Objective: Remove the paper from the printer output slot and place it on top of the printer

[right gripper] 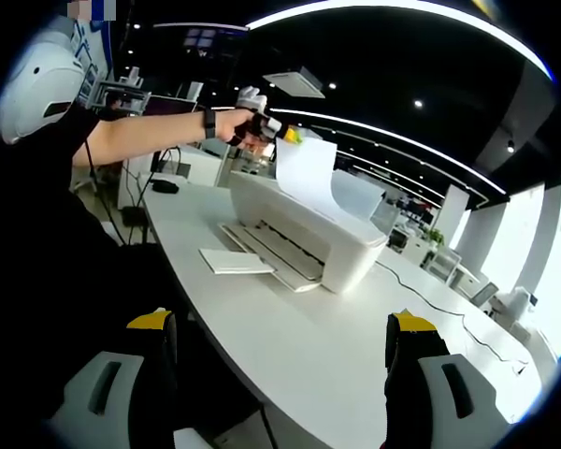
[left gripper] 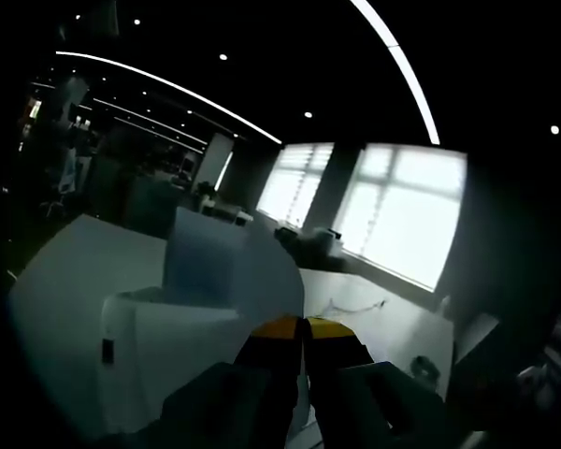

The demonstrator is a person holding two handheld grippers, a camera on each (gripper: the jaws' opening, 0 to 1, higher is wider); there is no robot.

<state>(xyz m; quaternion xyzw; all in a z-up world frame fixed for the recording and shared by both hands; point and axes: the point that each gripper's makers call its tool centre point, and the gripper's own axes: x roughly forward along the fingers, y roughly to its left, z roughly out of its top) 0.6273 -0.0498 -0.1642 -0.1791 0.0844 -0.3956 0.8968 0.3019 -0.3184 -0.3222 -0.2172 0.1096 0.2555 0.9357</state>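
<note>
My left gripper (left gripper: 302, 329) has its yellow-tipped jaws pressed together on the edge of a white paper sheet (left gripper: 84, 271), which spreads out to the left over the white printer (left gripper: 168, 360). In the right gripper view a person's outstretched arm holds that left gripper (right gripper: 279, 133) over the printer (right gripper: 304, 234), with the paper sheet (right gripper: 304, 173) hanging from it, curved, above the printer's top. My right gripper (right gripper: 280, 323) stands open well in front of the printer, with nothing between its jaws.
The printer stands on a long white table (right gripper: 355, 346). Its output tray (right gripper: 236, 262) sticks out at the front. Another sheet (right gripper: 360, 198) stands in the rear feeder. A cable (right gripper: 449, 304) runs across the table to the right. Desks and bright windows (left gripper: 393, 210) lie beyond.
</note>
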